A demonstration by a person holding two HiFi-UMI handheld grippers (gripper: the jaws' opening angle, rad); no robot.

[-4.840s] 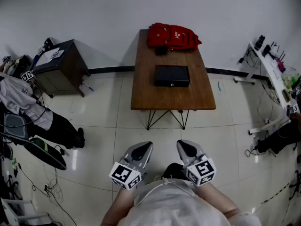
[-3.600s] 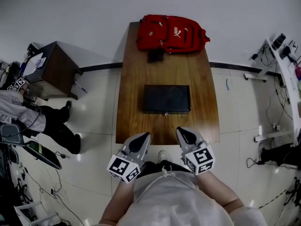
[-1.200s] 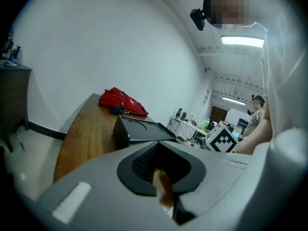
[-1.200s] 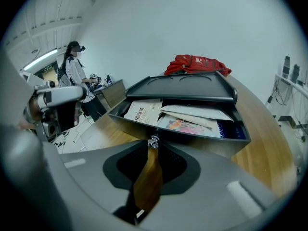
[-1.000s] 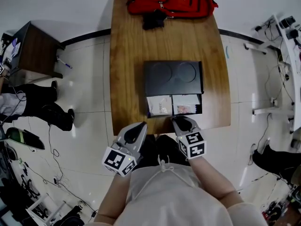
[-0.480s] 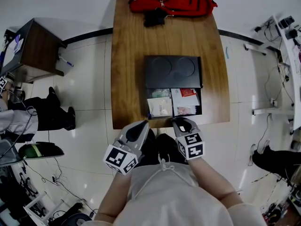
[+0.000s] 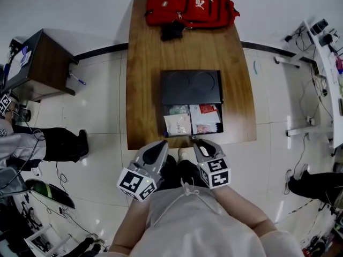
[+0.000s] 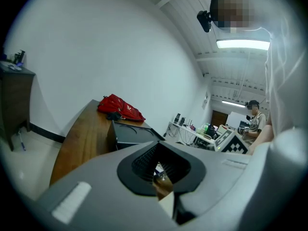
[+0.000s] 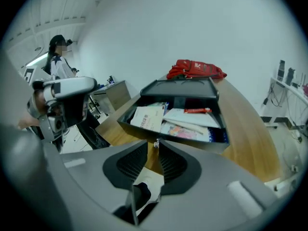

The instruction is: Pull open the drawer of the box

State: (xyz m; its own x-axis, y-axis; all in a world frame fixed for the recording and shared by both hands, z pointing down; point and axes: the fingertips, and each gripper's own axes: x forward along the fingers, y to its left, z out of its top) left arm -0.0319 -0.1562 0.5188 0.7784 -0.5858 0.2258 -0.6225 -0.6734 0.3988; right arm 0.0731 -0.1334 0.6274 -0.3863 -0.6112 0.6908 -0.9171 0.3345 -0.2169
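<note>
A black box (image 7: 191, 87) lies mid-table, and its drawer (image 7: 192, 120) stands pulled out toward me, holding papers and booklets. My right gripper (image 7: 199, 142) is at the drawer's front edge. In the right gripper view the right gripper (image 9: 157, 143) is shut on the small pull at the middle of the drawer's front wall (image 9: 192, 139). My left gripper (image 7: 159, 145) hangs shut and empty off the table's near edge, left of the drawer. The left gripper view shows the box (image 8: 132, 134) from the side beyond the left gripper (image 8: 159, 170).
The wooden table (image 7: 143, 90) carries a red backpack (image 7: 190, 4) at its far end. A dark side cabinet (image 7: 32, 63) stands at left, with a seated person (image 7: 21, 138) near it. A white desk with cables (image 7: 321, 47) is at right.
I walked up to the table and took the drawer's pull in the right gripper. Over the last second the drawer has slid further out toward me, showing more of its papers.
</note>
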